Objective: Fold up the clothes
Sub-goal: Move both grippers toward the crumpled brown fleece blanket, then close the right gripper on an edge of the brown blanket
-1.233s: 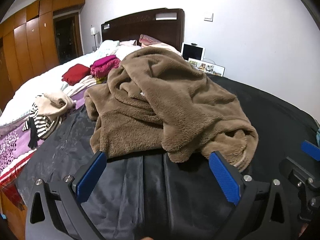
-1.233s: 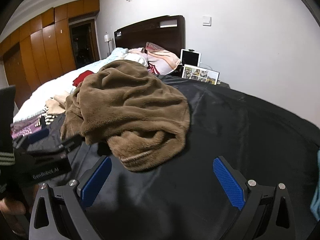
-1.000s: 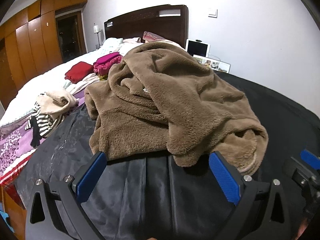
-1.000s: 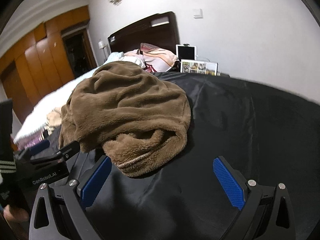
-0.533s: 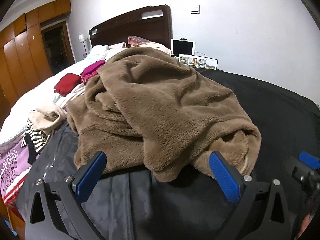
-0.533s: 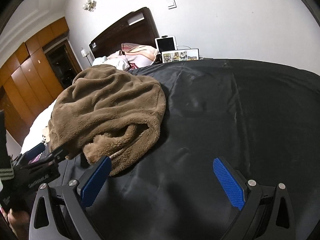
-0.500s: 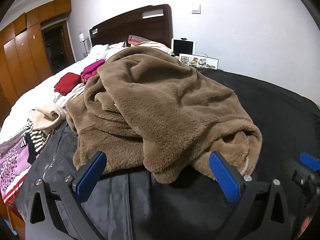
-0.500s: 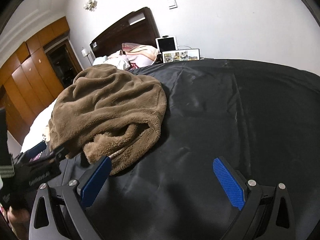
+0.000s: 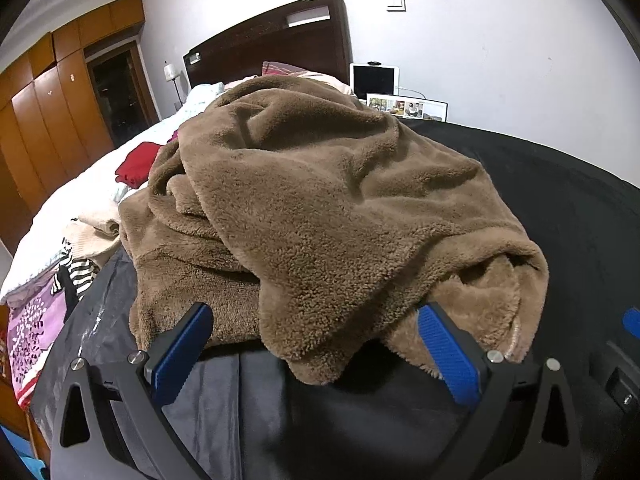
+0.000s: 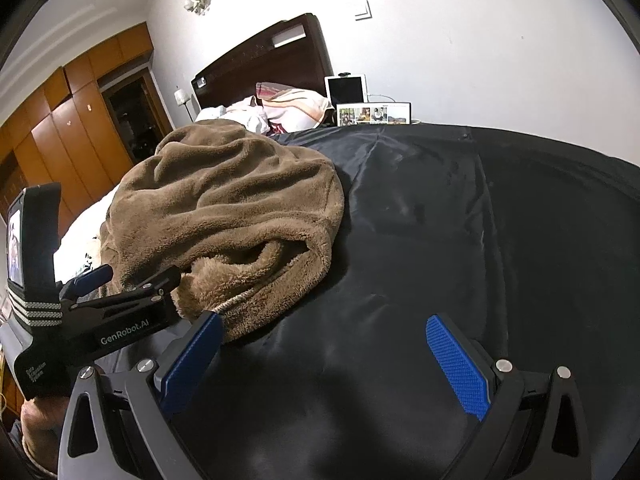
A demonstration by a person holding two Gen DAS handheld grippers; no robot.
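- Right now the left hand-held gripper [image 9: 316, 340] gapes wide, a fleece [image 9: 320, 208] fold hanging between its fingers, ready to pinch.
- Right hand-held gripper [image 10: 324, 354], wide too, holds nothing; fleece lies forward-left on the bed [image 10: 460, 220].

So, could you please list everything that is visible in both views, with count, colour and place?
fluffy brown fleece garment: one, brown, crumpled in a heap on the black sheet
shiny black sheet: one, black, spread over the near bed area
folded red cloth: one, red, on the white bedding at left
black-and-white striped garment: one, left of the heap
cream knitted garment: one, cream, beside the striped one
dark wooden headboard: one, dark brown, against the far wall
white-framed tablet: one, standing beside the headboard
orange-brown wooden wardrobe: one, far left
left gripper: blue pads, open, fleece edge between the fingers
right gripper: blue pads, open, over the sheet
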